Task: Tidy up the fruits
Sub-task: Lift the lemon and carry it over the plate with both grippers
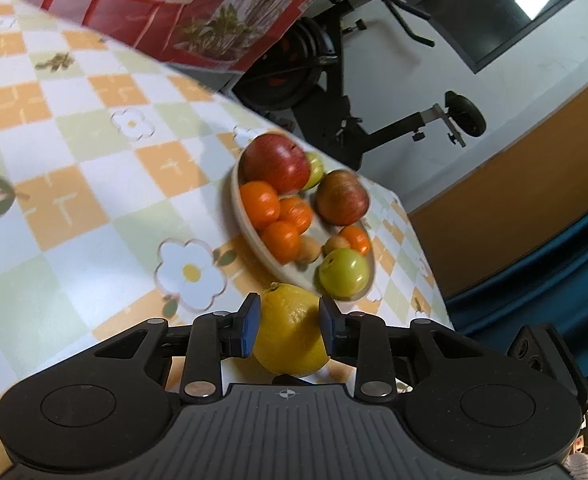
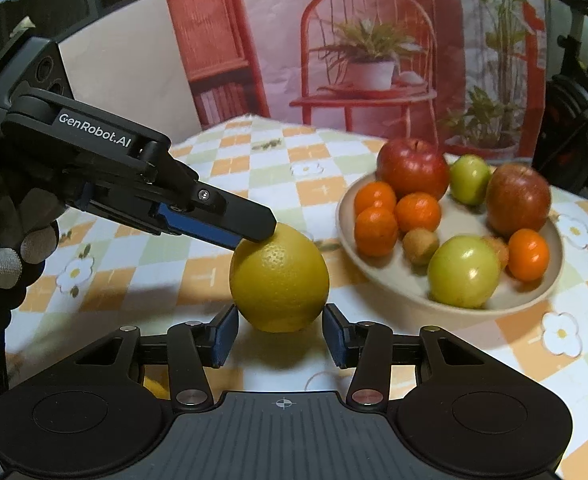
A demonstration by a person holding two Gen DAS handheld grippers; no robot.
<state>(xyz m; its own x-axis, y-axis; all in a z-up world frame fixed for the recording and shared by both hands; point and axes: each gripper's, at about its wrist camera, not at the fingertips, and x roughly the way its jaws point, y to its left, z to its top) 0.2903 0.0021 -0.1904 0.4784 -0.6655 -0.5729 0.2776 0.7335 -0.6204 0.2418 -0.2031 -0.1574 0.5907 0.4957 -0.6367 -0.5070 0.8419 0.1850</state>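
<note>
Left hand-held gripper (image 1: 288, 326) clamped on the lemon (image 2: 279, 280); right hand-held gripper (image 2: 280, 330) released, straddling it; next: carry to fruit plate (image 2: 346, 220).

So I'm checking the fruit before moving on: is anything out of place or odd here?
Yes: the yellow citrus fruit sits on the tablecloth, outside the plate holding the other fruit. The left gripper grips it. Nothing looks spilled or damaged.
</note>
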